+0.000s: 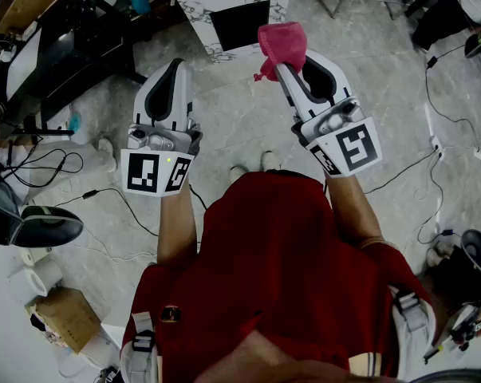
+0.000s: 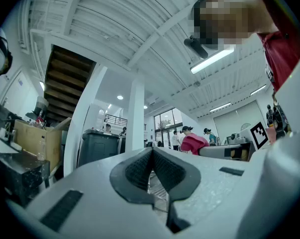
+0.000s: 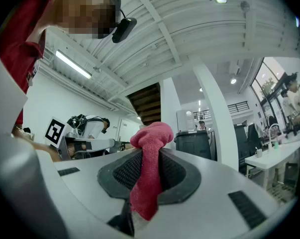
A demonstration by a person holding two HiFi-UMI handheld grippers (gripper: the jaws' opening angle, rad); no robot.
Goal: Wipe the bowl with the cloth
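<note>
My right gripper (image 1: 281,64) is shut on a pink cloth (image 1: 282,45), which bunches above the jaw tips and hangs down between the pads in the right gripper view (image 3: 150,173). Its jaws point up and away from the person. My left gripper (image 1: 179,65) is held beside it at the left, shut with nothing between its jaws; the left gripper view shows the closed dark pads (image 2: 152,173) meeting along a line. No bowl shows in any view.
A person in a red shirt (image 1: 280,270) stands on a marble floor (image 1: 232,126). A white marble-pattern cabinet (image 1: 236,10) stands ahead. Cables (image 1: 57,166), a black chair (image 1: 33,226) and a cardboard box (image 1: 65,317) lie at the left; more cables lie at the right.
</note>
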